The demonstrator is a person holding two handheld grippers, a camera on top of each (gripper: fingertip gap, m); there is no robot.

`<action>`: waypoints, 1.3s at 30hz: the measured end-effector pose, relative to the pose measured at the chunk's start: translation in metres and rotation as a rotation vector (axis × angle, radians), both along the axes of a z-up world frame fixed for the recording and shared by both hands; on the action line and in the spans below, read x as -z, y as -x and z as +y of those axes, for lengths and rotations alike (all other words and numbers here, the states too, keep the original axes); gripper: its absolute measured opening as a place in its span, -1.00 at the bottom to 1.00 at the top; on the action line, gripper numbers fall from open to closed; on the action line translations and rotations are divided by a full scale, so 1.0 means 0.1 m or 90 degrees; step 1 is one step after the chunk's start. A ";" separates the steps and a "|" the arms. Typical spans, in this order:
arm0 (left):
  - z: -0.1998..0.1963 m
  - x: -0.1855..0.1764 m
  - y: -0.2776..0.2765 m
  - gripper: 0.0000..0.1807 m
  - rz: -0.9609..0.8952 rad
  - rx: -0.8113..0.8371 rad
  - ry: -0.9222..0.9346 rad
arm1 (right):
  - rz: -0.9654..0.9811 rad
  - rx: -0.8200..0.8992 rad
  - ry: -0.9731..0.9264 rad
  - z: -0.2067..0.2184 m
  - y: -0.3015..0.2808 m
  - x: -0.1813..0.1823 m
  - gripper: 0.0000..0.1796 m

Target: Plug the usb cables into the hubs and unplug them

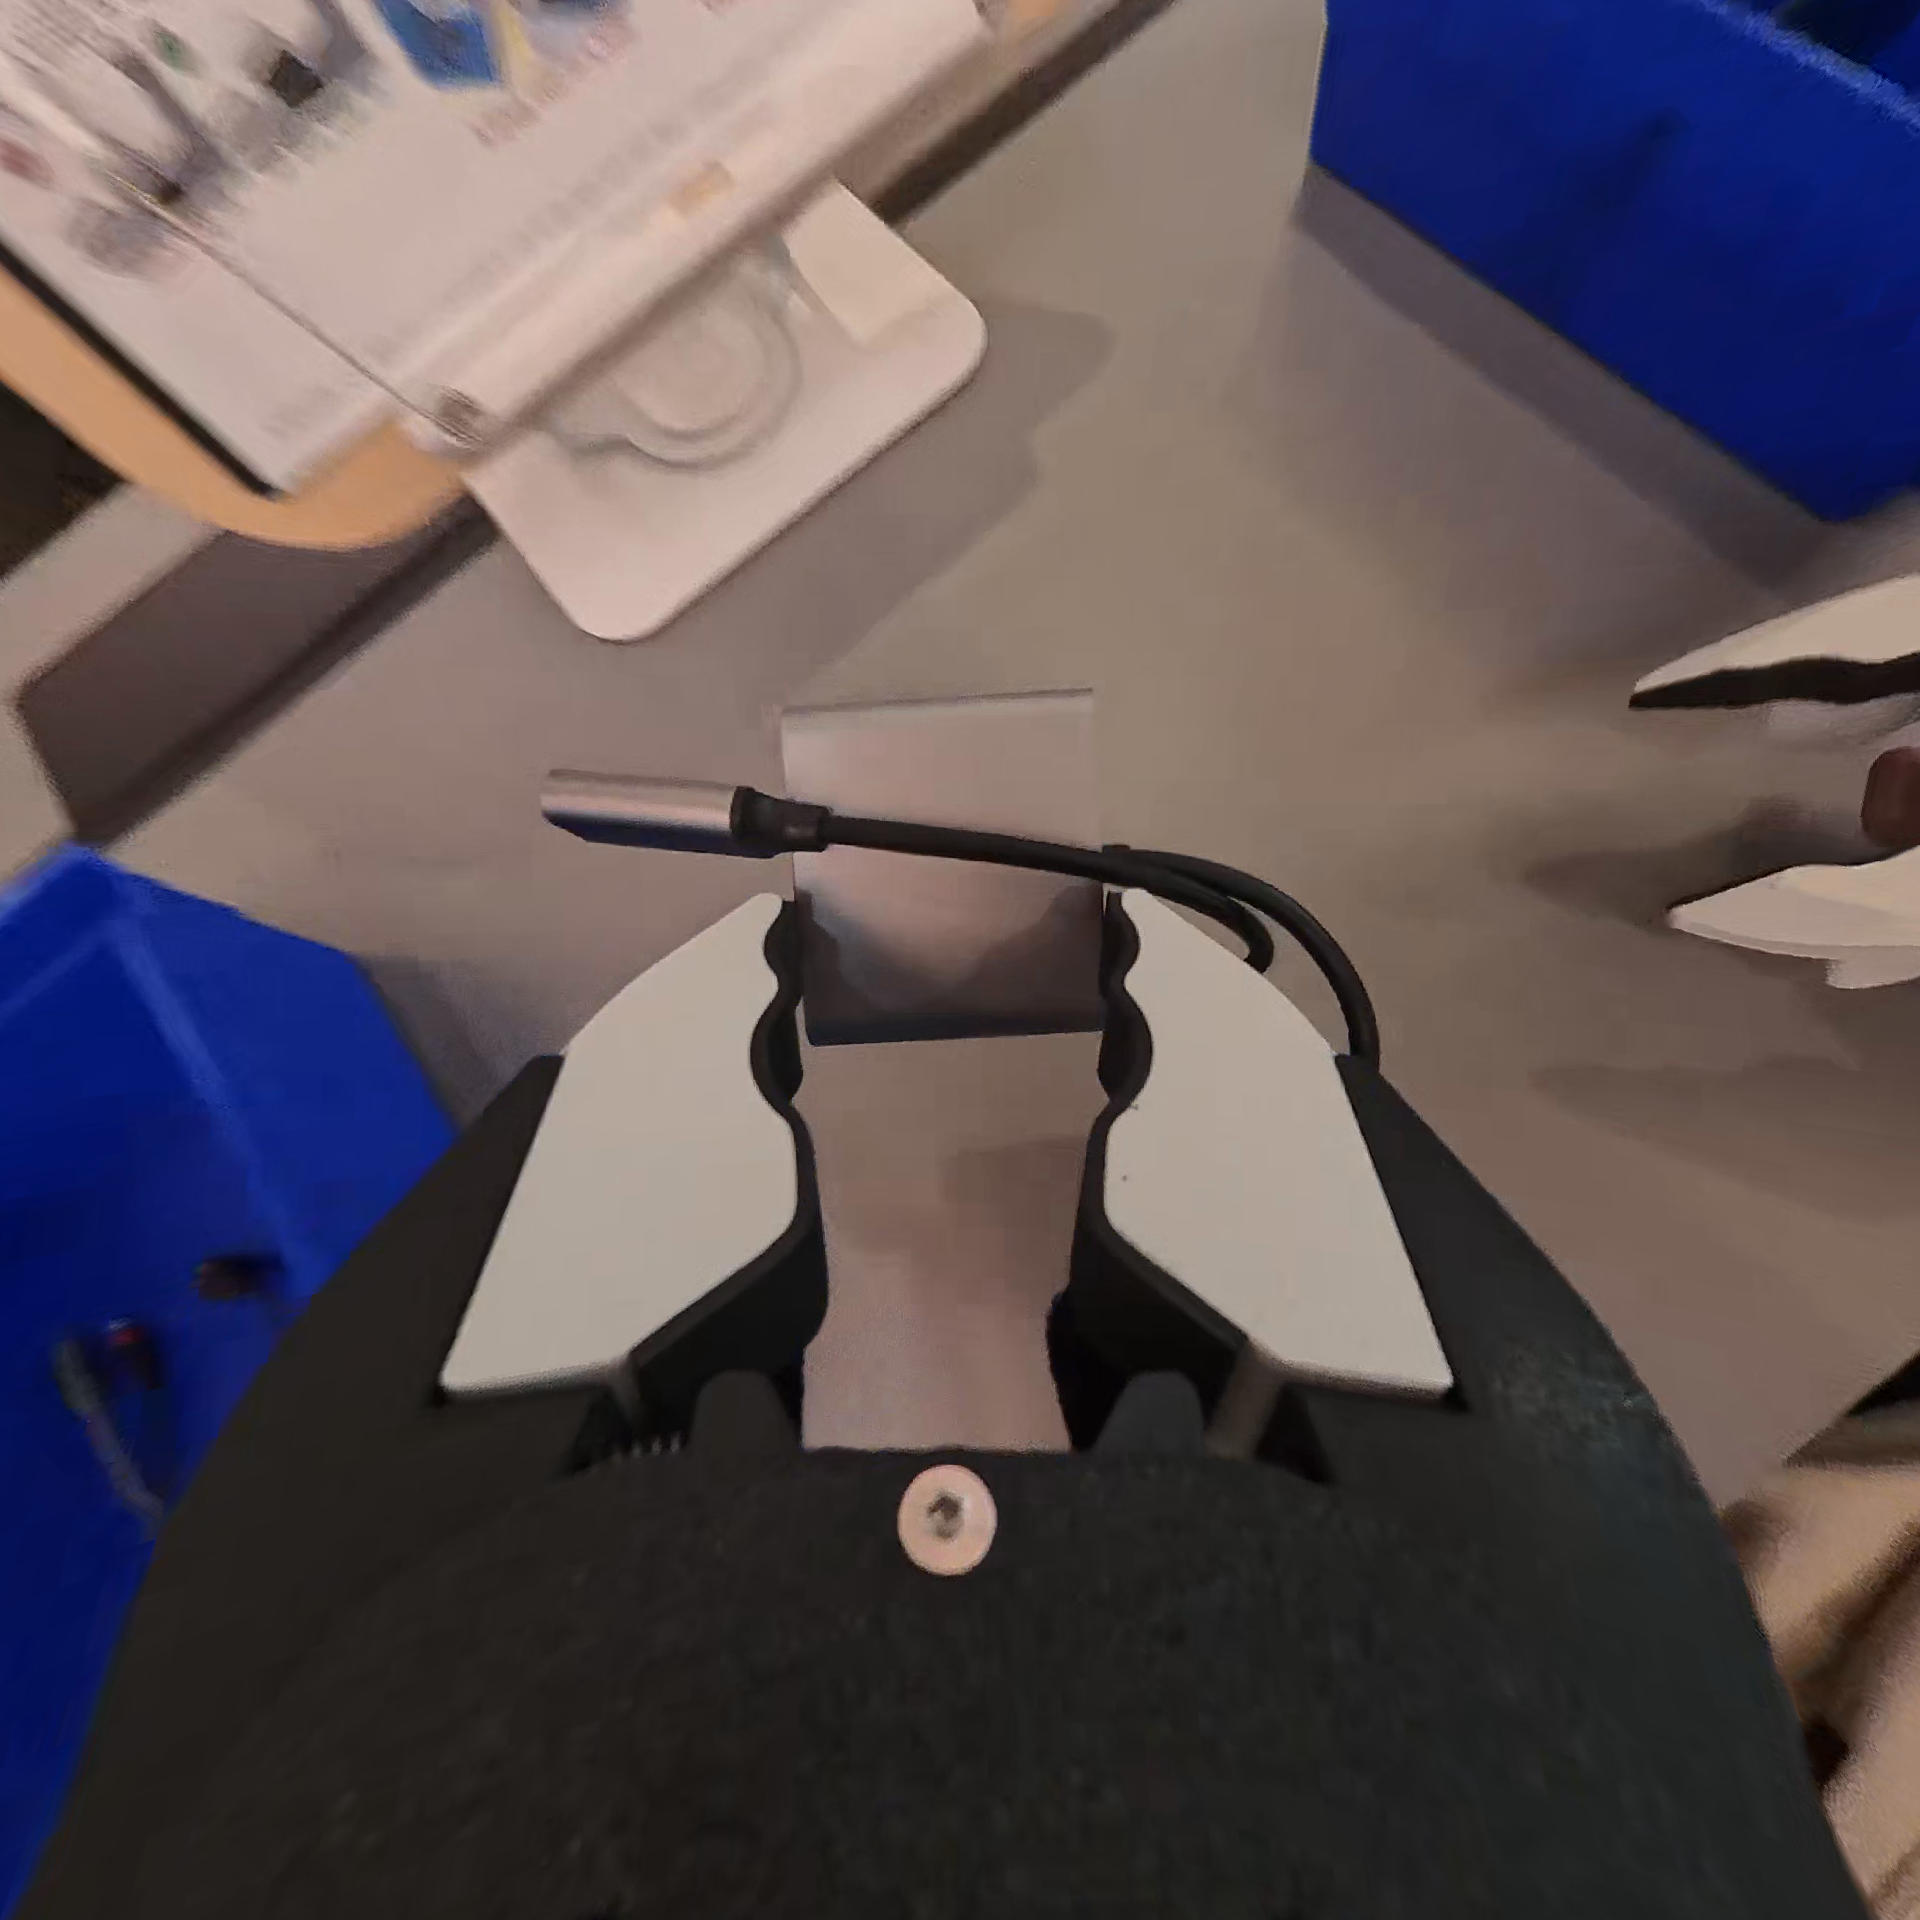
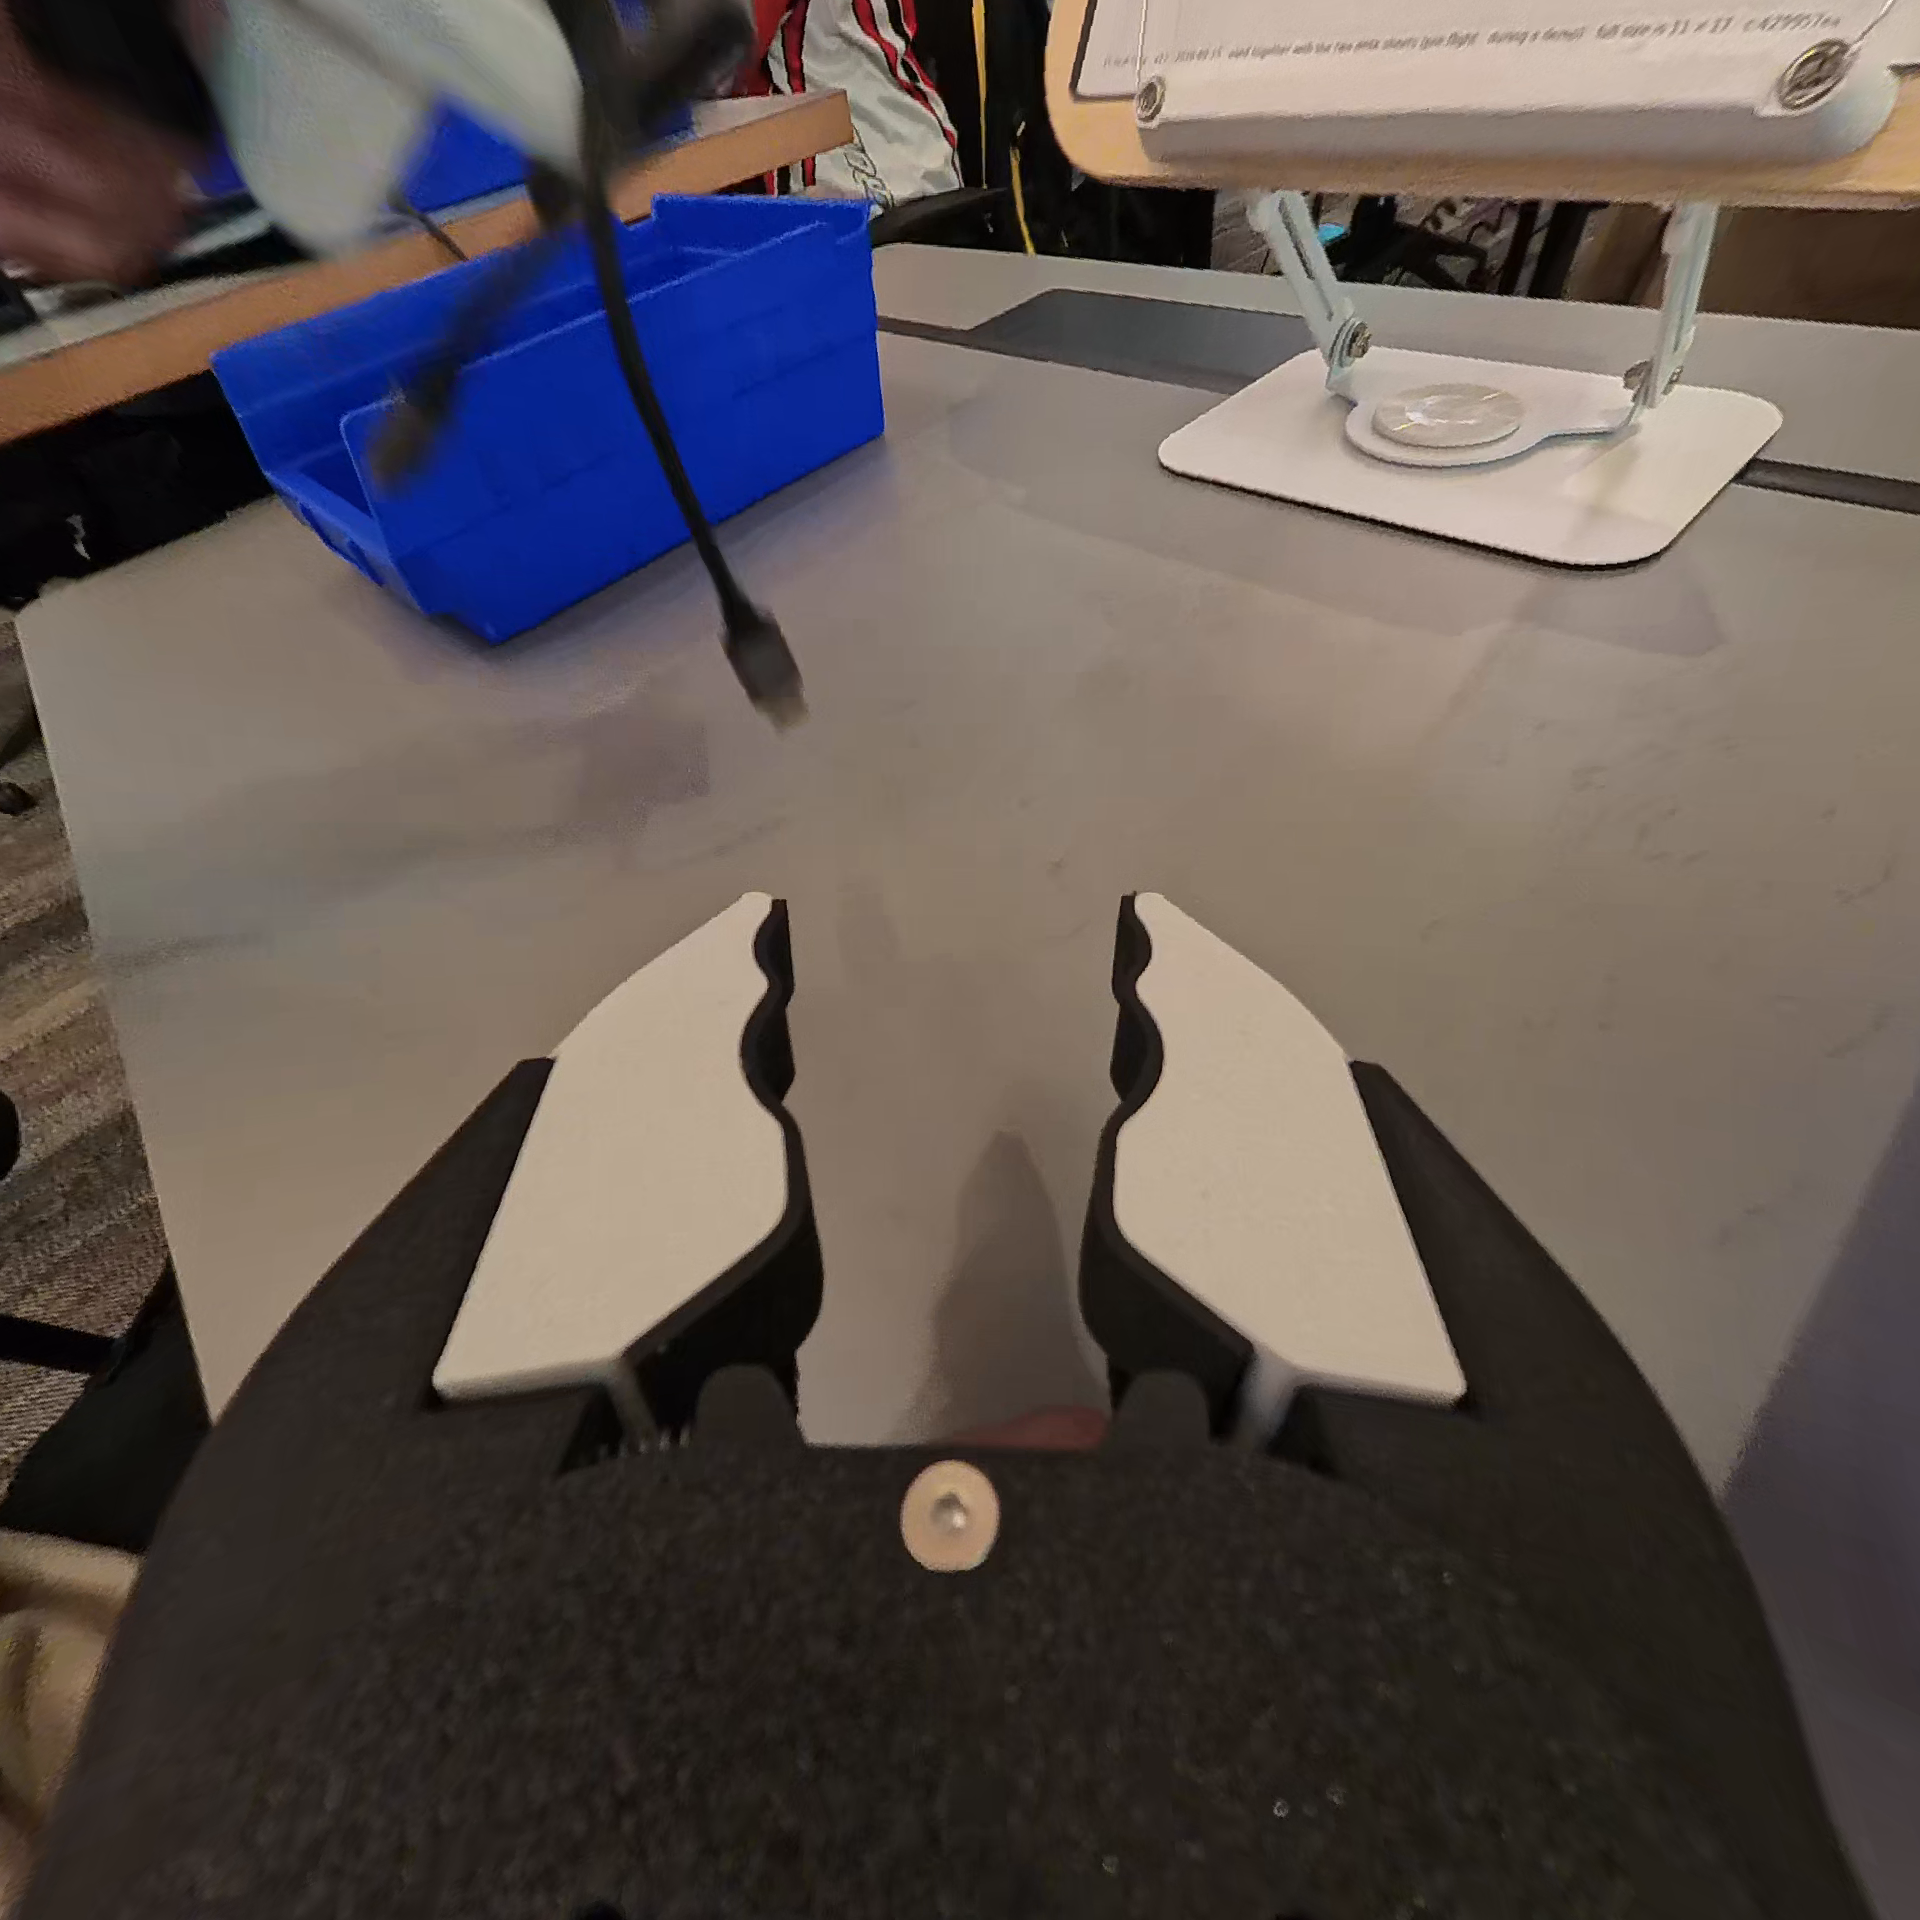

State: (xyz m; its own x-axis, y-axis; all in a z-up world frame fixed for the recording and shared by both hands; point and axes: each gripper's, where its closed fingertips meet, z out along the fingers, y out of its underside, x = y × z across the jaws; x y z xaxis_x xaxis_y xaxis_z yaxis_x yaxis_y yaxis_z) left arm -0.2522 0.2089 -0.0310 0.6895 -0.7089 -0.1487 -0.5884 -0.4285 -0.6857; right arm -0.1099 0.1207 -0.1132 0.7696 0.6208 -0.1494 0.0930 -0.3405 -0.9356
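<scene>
Where the left wrist view looks down, the left gripper [image 1: 945,914] has its fingers [image 1: 665,1122] clenched on a flat silver hub [image 1: 940,831], gripped by its two side edges and held above the grey worktop [image 1: 1299,623]. A black cable [image 1: 1174,868] leaves the hub's right side and arcs across its face to a silver connector [image 1: 649,814] that juts out past its left edge, plugged into nothing. Blue bin [image 1: 1621,239] at upper right; second blue bin [image 1: 177,1122] at lower left, small dark items in it, too blurred to tell. White stand base [image 1: 769,416] at upper left, a blurred printed sheet [image 1: 343,197] above it. The right gripper [image 1: 1808,790] enters at the right edge.

Right wrist view: right gripper [image 2: 951,935], fingers [image 2: 644,1153] released, nothing between them, above bare worktop [image 2: 1351,810]. A black cable [image 2: 644,364] hangs from the blurred left gripper [image 2: 395,114] at upper left, its dark plug [image 2: 764,665] dangling clear of the worktop. Blue bin [image 2: 623,416] behind it. White stand [image 2: 1475,457] at upper right, carrying a board with a sheet [image 2: 1507,73].
</scene>
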 end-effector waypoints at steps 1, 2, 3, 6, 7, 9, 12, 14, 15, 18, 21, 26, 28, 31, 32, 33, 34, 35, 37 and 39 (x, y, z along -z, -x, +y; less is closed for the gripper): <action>-0.05 0.20 -0.11 -0.40 0.000 -0.004 0.017 | 0.003 0.002 0.000 0.00 -0.02 -0.02 -0.34; -0.09 0.39 -0.22 -0.39 -0.003 -0.004 0.034 | 0.005 0.004 -0.001 0.00 -0.04 -0.04 -0.34; -0.11 0.57 -0.31 -0.39 -0.004 -0.007 0.046 | 0.005 0.006 -0.004 0.00 -0.06 -0.06 -0.34; -0.07 1.00 -0.39 -0.39 0.027 -0.046 0.048 | 0.007 0.012 -0.006 0.00 -0.12 -0.09 -0.34; -0.05 1.12 -0.41 -0.39 0.029 -0.056 0.055 | 0.008 0.014 -0.007 0.00 -0.13 -0.10 -0.34; -0.01 1.33 -0.40 -0.39 0.039 -0.081 0.061 | 0.009 0.015 -0.007 -0.01 -0.15 -0.11 -0.34; 0.04 1.52 -0.37 -0.40 0.043 -0.123 0.061 | 0.004 0.013 -0.003 -0.02 -0.14 -0.09 -0.34; 0.03 1.55 -0.37 -0.39 0.030 -0.156 0.046 | -0.002 0.011 0.000 -0.02 -0.13 -0.07 -0.34; 0.01 1.55 -0.39 -0.39 0.022 -0.165 0.036 | -0.005 0.010 0.000 -0.02 -0.12 -0.06 -0.34; -0.10 1.52 -0.46 -0.38 0.009 -0.167 0.021 | -0.013 0.009 0.003 -0.01 -0.11 -0.03 -0.35; -0.21 1.34 -0.50 -0.33 -0.049 -0.166 0.001 | -0.017 0.005 0.007 -0.02 -0.09 0.00 -0.34; -0.71 1.14 -0.83 -0.35 -0.219 -0.064 0.112 | -0.030 0.003 0.007 -0.02 -0.07 0.02 -0.34; -0.74 1.03 -0.71 -0.36 -0.227 -0.066 0.080 | -0.034 0.003 0.007 -0.03 -0.06 0.03 -0.34; -0.77 0.95 -0.47 -0.34 -0.204 -0.045 0.026 | -0.049 0.004 0.006 -0.05 -0.06 0.05 -0.34; -0.79 0.93 -0.40 -0.31 -0.208 -0.028 0.004 | -0.057 0.005 0.004 -0.05 -0.05 0.07 -0.34; -0.81 0.90 -0.35 -0.31 -0.224 -0.004 -0.024 | -0.063 0.005 0.001 -0.05 -0.05 0.08 -0.34; -0.84 0.88 -0.29 -0.31 -0.244 0.016 -0.053 | -0.068 0.006 -0.006 -0.05 -0.04 0.09 -0.34; -0.85 0.87 -0.22 -0.31 -0.266 0.025 -0.083 | -0.072 0.007 -0.012 -0.05 -0.04 0.11 -0.34; -0.85 0.80 -0.06 -0.35 -0.315 0.024 -0.143 | -0.082 0.008 -0.010 -0.05 -0.03 0.19 -0.34; -0.80 0.67 0.08 -0.36 -0.326 0.014 -0.207 | -0.093 0.008 0.004 -0.05 -0.02 0.22 -0.34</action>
State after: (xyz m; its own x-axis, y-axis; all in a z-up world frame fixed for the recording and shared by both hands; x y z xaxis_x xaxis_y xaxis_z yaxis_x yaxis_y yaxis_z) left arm -0.2600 0.1290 -0.0980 0.7161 -0.6978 -0.0138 -0.1556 -0.1403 -0.9778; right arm -0.1080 0.1161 -0.1356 0.7907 0.6109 -0.0398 0.2236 -0.3487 -0.9102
